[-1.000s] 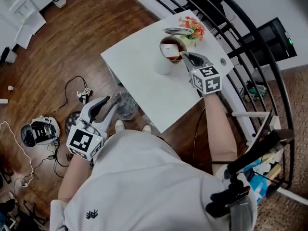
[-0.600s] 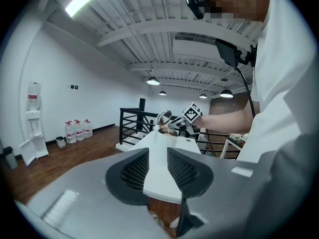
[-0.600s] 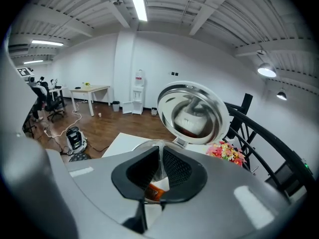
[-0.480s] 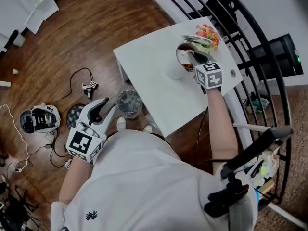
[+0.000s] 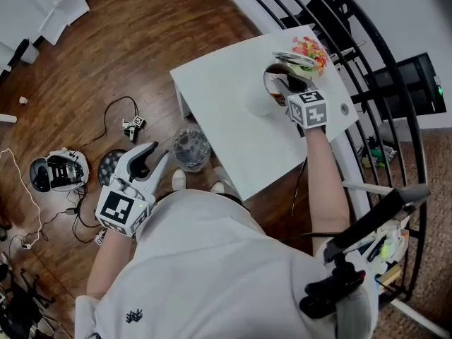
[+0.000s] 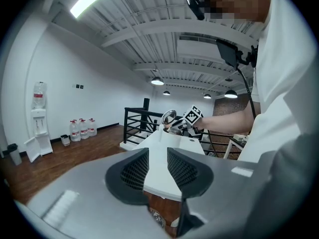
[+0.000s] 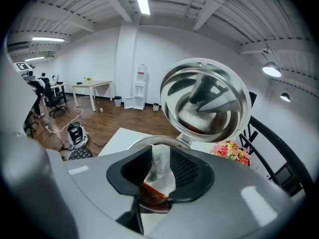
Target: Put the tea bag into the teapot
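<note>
Teapot lid (image 7: 204, 101): polished metal, mirror-glossy. Tea bag (image 7: 160, 166): thin, translucent paper, bit crinkled. Table (image 5: 226, 119): white, smooth, matt. Floor (image 5: 106, 62): dark wood planks w/ slight sheen. Shirt (image 5: 212, 274): white cloth, matt.

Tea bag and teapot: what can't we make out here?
- Tea bag: sits between the opening jaws of the right gripper, which hides it in the head view.
- Teapot inside: right gripper view, mostly behind the jaw base.
- Teapot, left gripper view: too small and far off.

White table (image 5: 226, 122) bears teapot (image 5: 260, 103) and flowers (image 5: 311, 48).
</note>
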